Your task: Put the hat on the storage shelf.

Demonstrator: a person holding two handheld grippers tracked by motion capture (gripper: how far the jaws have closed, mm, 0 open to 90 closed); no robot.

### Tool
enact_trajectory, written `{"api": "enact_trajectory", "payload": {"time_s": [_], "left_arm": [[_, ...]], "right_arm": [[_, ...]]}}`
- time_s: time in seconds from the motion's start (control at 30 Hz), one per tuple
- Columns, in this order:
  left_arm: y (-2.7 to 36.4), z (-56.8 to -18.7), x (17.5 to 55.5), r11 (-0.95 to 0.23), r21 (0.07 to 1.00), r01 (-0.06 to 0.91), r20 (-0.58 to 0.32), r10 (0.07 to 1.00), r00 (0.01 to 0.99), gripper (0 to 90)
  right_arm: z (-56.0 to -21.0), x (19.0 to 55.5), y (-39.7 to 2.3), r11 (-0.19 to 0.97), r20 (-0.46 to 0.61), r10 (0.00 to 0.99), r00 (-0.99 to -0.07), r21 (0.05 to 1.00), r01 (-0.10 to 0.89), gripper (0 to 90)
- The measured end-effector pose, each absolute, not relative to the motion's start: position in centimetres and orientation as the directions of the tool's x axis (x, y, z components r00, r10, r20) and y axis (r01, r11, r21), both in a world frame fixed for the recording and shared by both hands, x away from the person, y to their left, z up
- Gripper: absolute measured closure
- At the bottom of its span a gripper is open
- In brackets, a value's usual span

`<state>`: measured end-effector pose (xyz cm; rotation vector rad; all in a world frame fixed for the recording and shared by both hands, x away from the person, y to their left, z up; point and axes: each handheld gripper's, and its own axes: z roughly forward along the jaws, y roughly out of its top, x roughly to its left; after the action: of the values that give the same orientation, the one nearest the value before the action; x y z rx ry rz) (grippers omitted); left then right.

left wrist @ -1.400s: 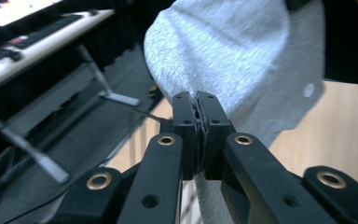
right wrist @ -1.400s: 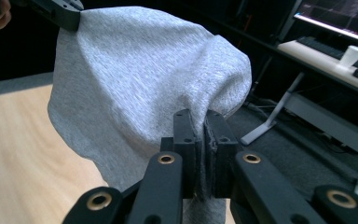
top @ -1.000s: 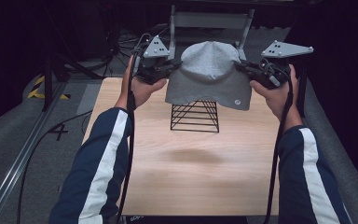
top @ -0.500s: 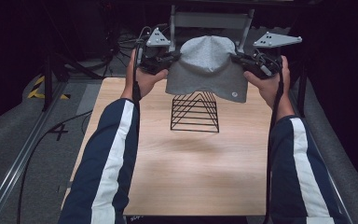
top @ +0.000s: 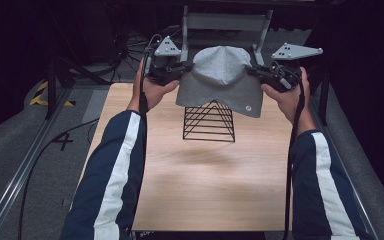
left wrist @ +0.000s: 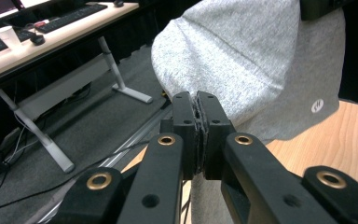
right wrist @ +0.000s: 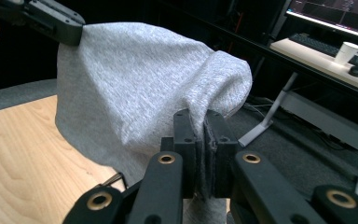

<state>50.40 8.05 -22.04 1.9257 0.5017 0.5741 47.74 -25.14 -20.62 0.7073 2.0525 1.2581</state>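
A grey knit beanie hangs in the air over a black wire pyramid stand on the wooden table. My left gripper is shut on the beanie's left edge, and my right gripper is shut on its right edge. The left gripper view has the jaws pinching grey fabric, with a small round white logo near the hem. From the right gripper view, the cloth is clamped between the jaws, and the other gripper holds the far corner. The stand's tip meets the hem; whether it goes inside is hidden.
A grey metal frame stands behind the table. Cables trail on the grey floor at the left beside a rail. A desk with a keyboard and a paper cup stands in the background.
Both grippers have carried the beanie up and away from me, so more of the wire stand shows beneath it. Both stay shut on the fabric.
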Motion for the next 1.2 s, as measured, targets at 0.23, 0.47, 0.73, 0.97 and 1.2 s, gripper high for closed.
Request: {"api": "enact_trajectory", "payload": {"time_s": [0.23,0.47,0.73,0.97,1.2], "left_arm": [[8.8,-22.0,49.3,-0.386,0.92,0.067,0.176,0.561,0.809,87.6],[9.0,-23.7,49.3,-0.408,0.909,0.086,0.172,0.555,0.814,87.6],[9.0,-25.7,49.7,-0.425,0.898,0.115,0.159,0.557,0.815,87.5],[8.9,-28.6,50.2,-0.439,0.885,0.156,0.135,0.562,0.816,87.5],[8.7,-31.5,50.0,-0.435,0.882,0.184,0.104,0.559,0.823,87.4]], "right_arm": [[-20.8,47.1,-25.2,0.392,-0.225,0.698,-0.68,0.915,0.099,85.0],[-21.7,46.8,-24.9,0.402,-0.225,0.688,-0.69,0.909,0.106,84.9],[-23.5,47.2,-24.6,0.41,-0.212,0.682,-0.7,0.904,0.126,84.9],[-26.2,47.5,-23.9,0.442,-0.2,0.663,-0.721,0.883,0.162,84.8],[-28.8,47.1,-23.7,0.467,-0.192,0.645,-0.74,0.865,0.183,84.8]]}}
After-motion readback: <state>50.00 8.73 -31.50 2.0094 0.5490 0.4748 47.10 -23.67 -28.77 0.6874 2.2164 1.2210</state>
